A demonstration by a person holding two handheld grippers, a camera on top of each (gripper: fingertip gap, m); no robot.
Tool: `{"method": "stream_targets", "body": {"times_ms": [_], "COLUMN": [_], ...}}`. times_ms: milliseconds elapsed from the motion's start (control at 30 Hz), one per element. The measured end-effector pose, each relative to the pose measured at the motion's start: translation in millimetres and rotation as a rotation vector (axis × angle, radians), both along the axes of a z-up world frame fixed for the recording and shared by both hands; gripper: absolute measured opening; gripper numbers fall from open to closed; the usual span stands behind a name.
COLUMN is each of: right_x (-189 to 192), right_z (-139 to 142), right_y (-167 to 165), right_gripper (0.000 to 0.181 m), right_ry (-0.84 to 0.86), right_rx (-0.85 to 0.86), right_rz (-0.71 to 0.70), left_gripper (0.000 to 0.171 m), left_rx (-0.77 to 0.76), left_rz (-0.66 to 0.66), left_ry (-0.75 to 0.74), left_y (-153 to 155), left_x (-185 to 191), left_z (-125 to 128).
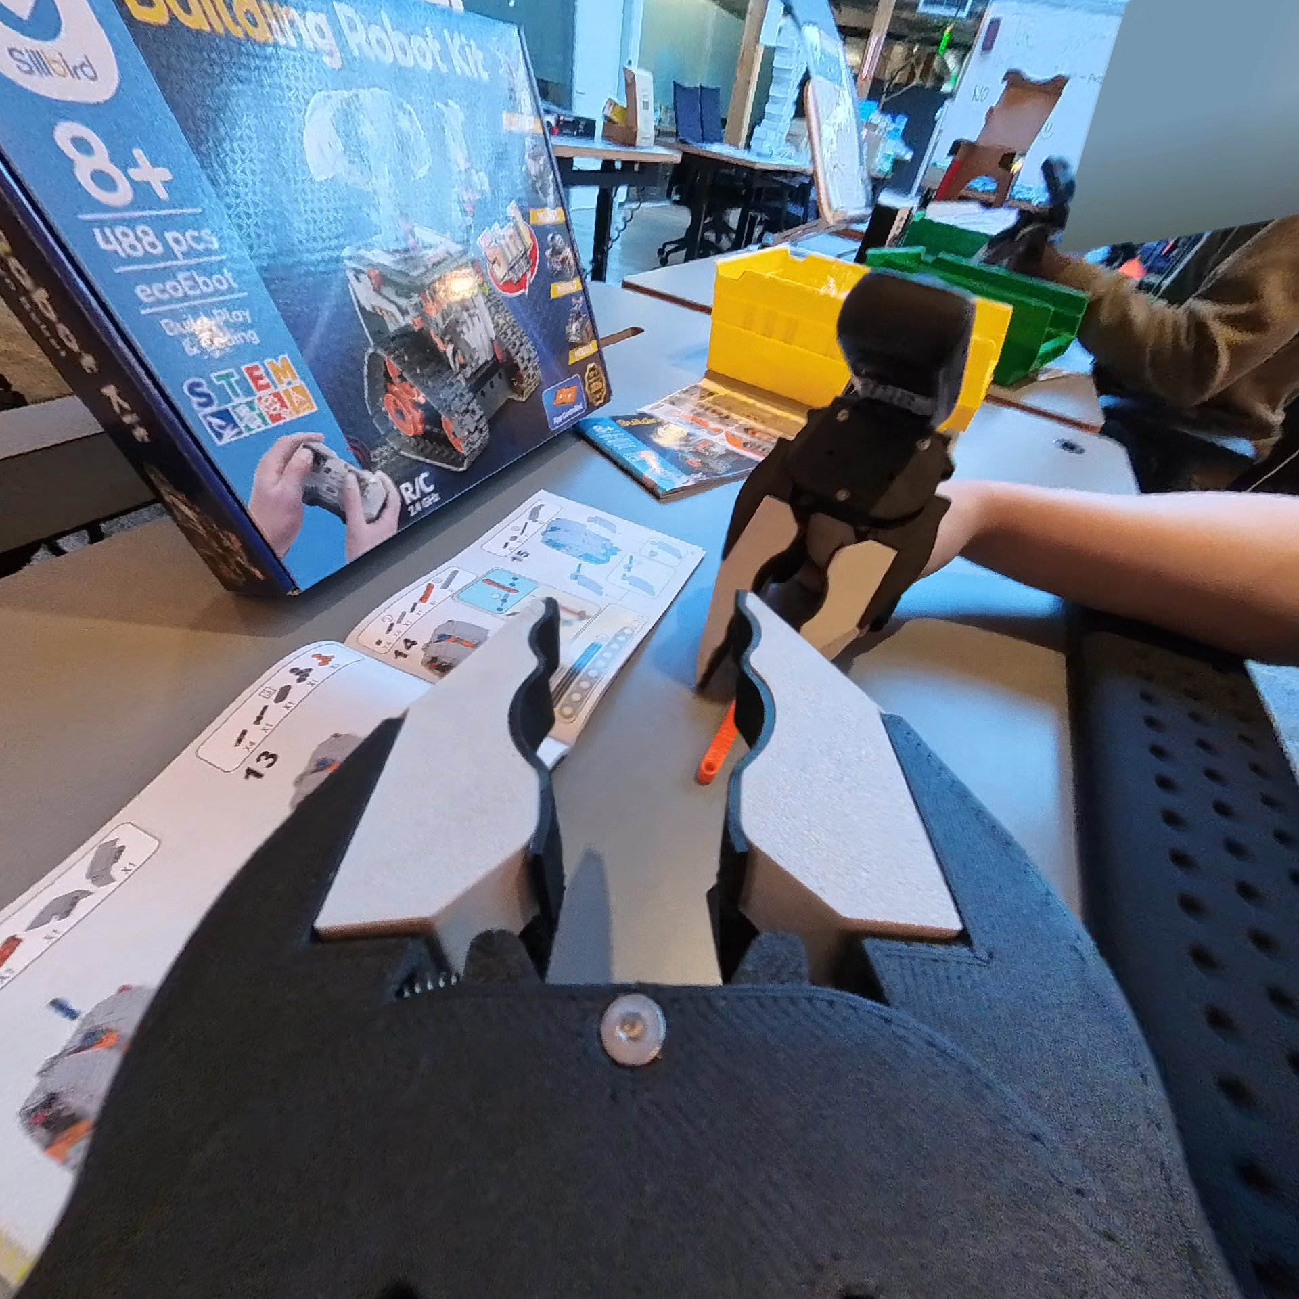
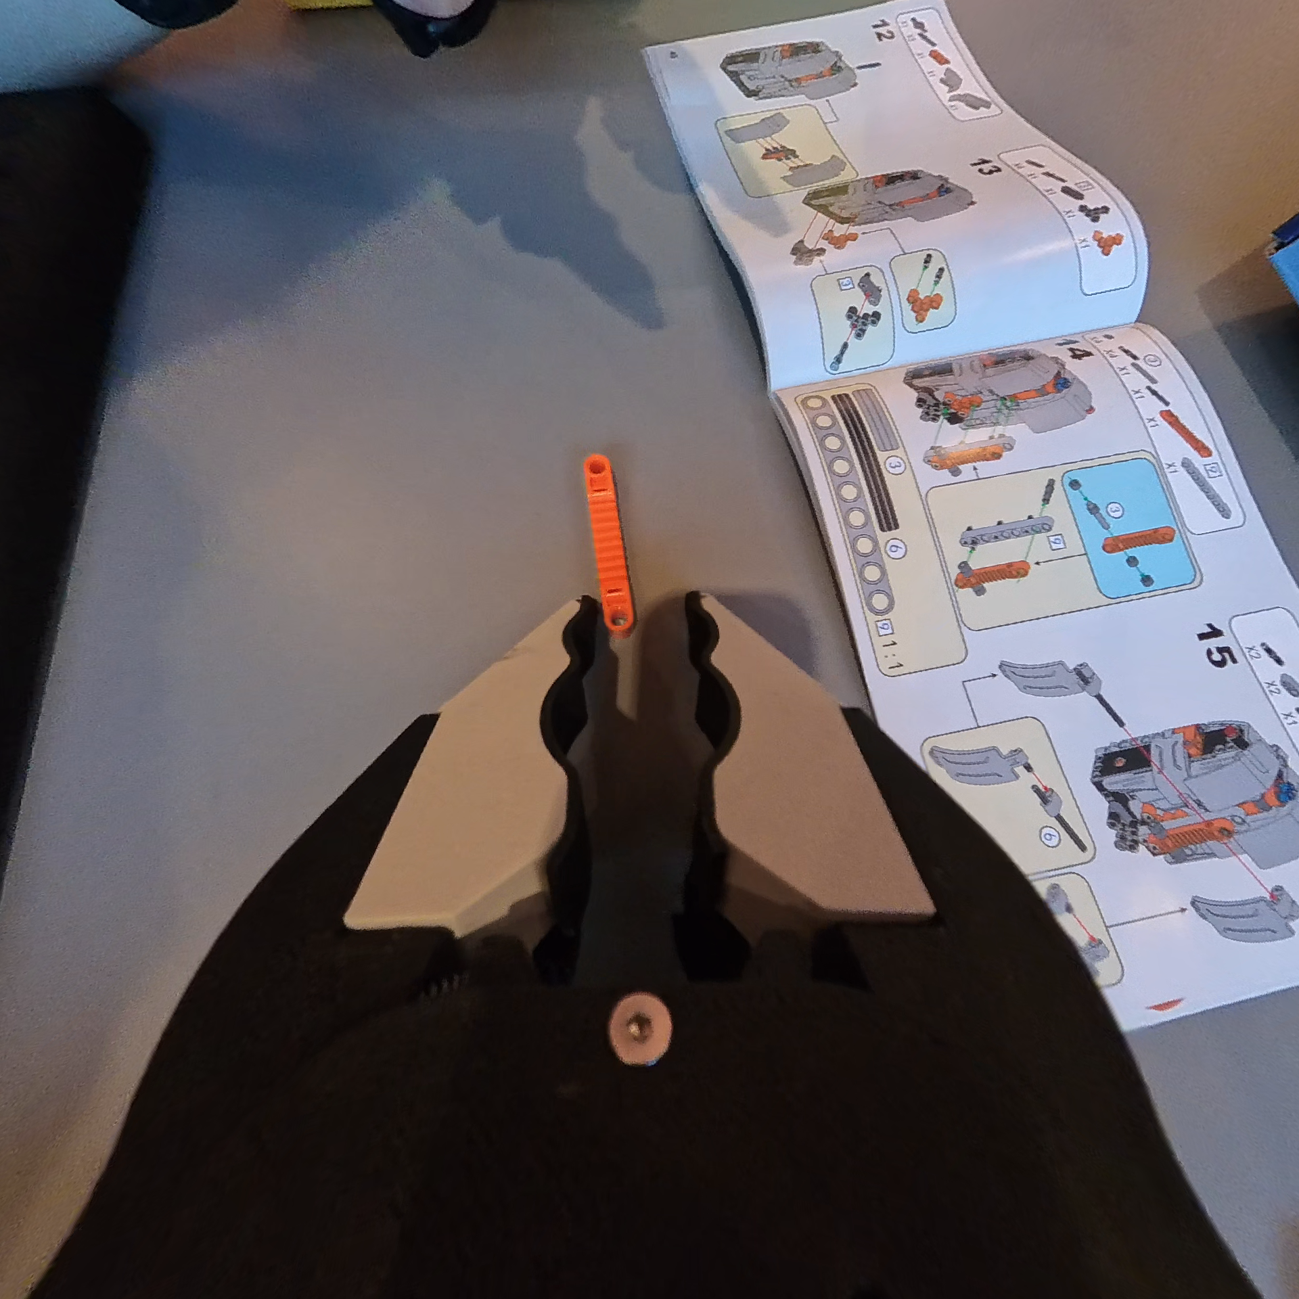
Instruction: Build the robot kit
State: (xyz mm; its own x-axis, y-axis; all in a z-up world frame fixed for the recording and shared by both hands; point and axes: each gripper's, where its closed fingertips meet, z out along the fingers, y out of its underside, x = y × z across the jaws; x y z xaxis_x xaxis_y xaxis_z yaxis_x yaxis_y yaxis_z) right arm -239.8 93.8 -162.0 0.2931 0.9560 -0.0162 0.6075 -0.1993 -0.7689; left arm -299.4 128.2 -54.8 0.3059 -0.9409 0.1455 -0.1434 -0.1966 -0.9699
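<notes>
Orange toothed beam (image 2: pixel 608 545) lay flat on the grey table (image 2: pixel 351 422), gripped by nothing. The right gripper (image 2: pixel 636 604) stood just over it with jaws apart, the beam's near end between the tips. The left gripper (image 1: pixel 643 618) hovered close by, jaws also apart and empty, the beam at about 1 o'clock from it. An open instruction booklet (image 2: pixel 984 492) lay at 3 o'clock of the beam. So no grasp was made yet.

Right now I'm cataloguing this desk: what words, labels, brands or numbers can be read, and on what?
I won't copy the writing; these carry it.
Blue box: large print on front and side.
Open booklet: small print beside drawings.
Second booklet beside yellow bin: too blurred.
Orange piece: none.
</notes>
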Motion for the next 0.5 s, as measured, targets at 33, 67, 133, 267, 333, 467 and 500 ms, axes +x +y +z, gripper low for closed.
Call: {"method": "stream_targets", "body": {"times_ms": [33,67,133,267,333,467,500], "right_x": [-0.1,-0.6,-1.7,-1.2,-1.7,-11.7,-14.7], "right_z": [1.1,3.4,11.8,37.0,53.3,75.7,77.2], "right_y": [0.0,-0.8,-0.7,-3.4,-6.8,-23.9,-27.5], "right_gripper": [0.028,0.03,0.033,0.038,0.038,0.038,0.038], "right_ry": [0.002,0.011,0.047,0.113,0.137,0.237,0.244], "right_rx": [0.014,0.033,0.079,0.145,0.191,0.228,0.235], "right_rz": [0.0,0.006,-0.004,-0.078,-0.118,-0.153,-0.149], "left_gripper": [0.046,0.046,0.048,0.048,0.047,0.042,0.036], "left_rx": [-0.009,-0.019,-0.036,-0.031,0.026,0.129,0.118], "left_rz": [-0.01,-0.027,-0.064,-0.058,0.045,0.384,0.421], "left_ry": [-0.027,-0.058,-0.118,-0.206,-0.167,0.234,0.391], "left_y": [-3.9,-9.4,-24.7,-57.8,-63.0,-26.7,-15.7], "left_x": [1.3,2.9,5.3,-16.0,-54.1,-190.0,-224.9], "left_z": [5.3,12.1,30.1,75.0,91.4,82.8,69.3]}}
